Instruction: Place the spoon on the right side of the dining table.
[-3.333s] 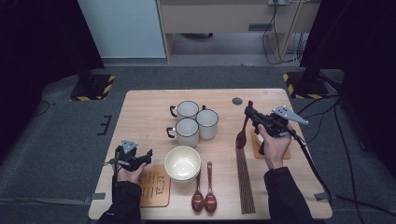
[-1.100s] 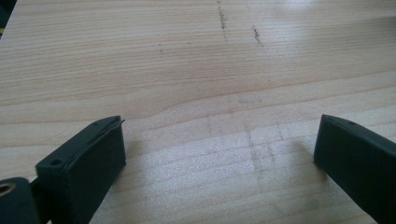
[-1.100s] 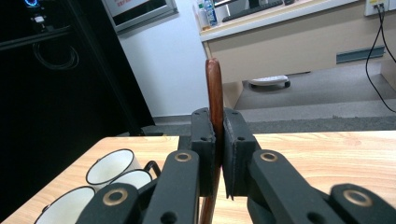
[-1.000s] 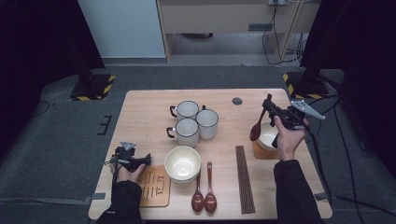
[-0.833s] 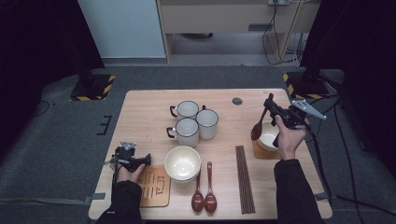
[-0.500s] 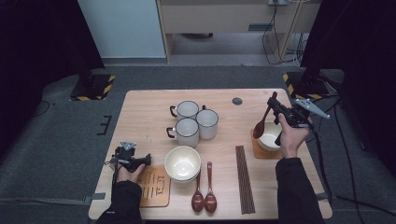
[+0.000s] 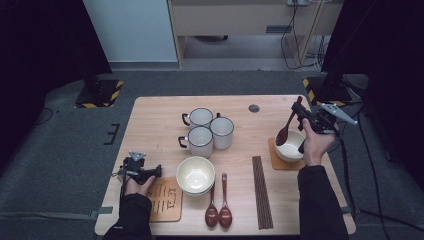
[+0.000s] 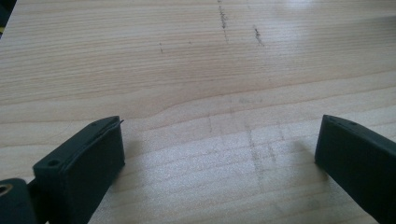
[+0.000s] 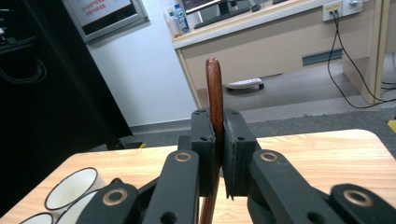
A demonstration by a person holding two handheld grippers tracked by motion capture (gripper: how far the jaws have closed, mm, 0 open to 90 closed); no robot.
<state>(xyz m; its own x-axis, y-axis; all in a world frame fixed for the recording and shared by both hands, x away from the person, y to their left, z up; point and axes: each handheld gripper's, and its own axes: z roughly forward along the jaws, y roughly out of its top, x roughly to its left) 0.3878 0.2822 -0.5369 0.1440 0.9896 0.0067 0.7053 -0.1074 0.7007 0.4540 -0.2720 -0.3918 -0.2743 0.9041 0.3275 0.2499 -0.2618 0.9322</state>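
- Risk at the table (image 7: 160, 130) edge: small bowl (image 7: 291, 149) on its coaster (image 7: 274, 159) could tip or slide if struck off-centre by the descending spoon bowl.
- Right gripper (image 7: 301, 114) clamped on the wooden spoon (image 7: 286, 131) handle; thin grip, could pivot or slip.
- Left gripper (image 8: 219, 154) resting apart, empty, on bare wood.
- Spoon held over the small bowl, long axis steeply tilted, handle up and away, bowl end down toward the person.

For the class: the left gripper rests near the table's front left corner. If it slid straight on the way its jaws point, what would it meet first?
Judging from the high view, the left gripper points right, with the cream bowl first in line. The left gripper view shows bare table ahead, so the exact line is uncertain.
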